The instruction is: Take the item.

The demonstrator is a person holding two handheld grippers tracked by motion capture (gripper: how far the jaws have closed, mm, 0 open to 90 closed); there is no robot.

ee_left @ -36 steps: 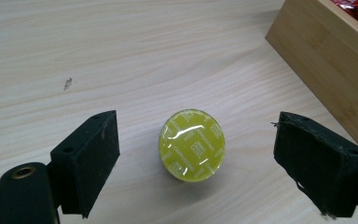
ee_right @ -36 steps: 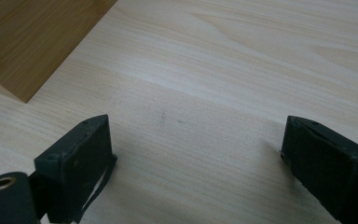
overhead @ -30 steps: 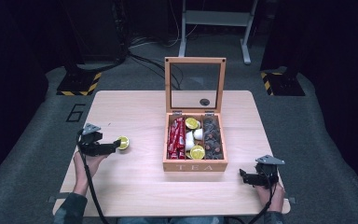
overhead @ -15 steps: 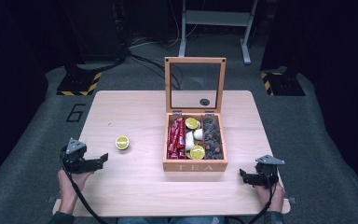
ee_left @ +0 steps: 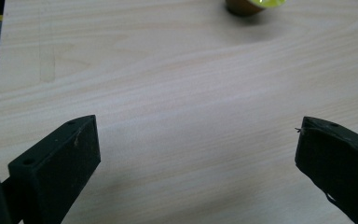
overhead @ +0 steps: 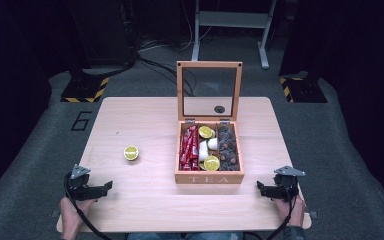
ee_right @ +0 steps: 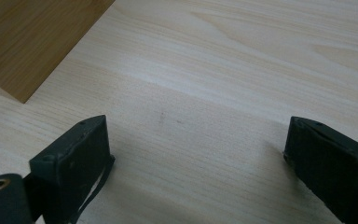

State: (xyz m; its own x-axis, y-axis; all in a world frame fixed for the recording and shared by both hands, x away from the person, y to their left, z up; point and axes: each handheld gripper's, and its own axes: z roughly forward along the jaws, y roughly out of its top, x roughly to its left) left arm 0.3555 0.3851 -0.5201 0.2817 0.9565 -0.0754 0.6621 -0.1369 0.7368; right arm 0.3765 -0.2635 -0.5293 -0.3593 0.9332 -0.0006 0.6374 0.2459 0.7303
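A wooden tea box point(overhead: 209, 176) stands mid-table with its glass lid point(overhead: 209, 92) raised; inside are red packets, white and yellow-topped capsules and dark ones. One yellow-lidded capsule point(overhead: 131, 152) sits alone on the table left of the box, and its edge shows at the top of the left gripper view point(ee_left: 254, 4). My left gripper point(overhead: 107, 186) rests open near the front left corner, well short of that capsule, with bare table between its jaws point(ee_left: 196, 154). My right gripper point(overhead: 260, 186) lies open at the front right, just right of the box, nothing between its jaws point(ee_right: 196, 149).
The light wood table point(overhead: 145, 120) has open room left of the box and behind it. A box corner point(ee_right: 32, 42) shows at the upper left of the right gripper view. Around the table are grey floor, cables and a metal stand point(overhead: 230, 30).
My left gripper let go of the yellow capsule, left it on the table and drew back to the front left corner. The right gripper has not moved.
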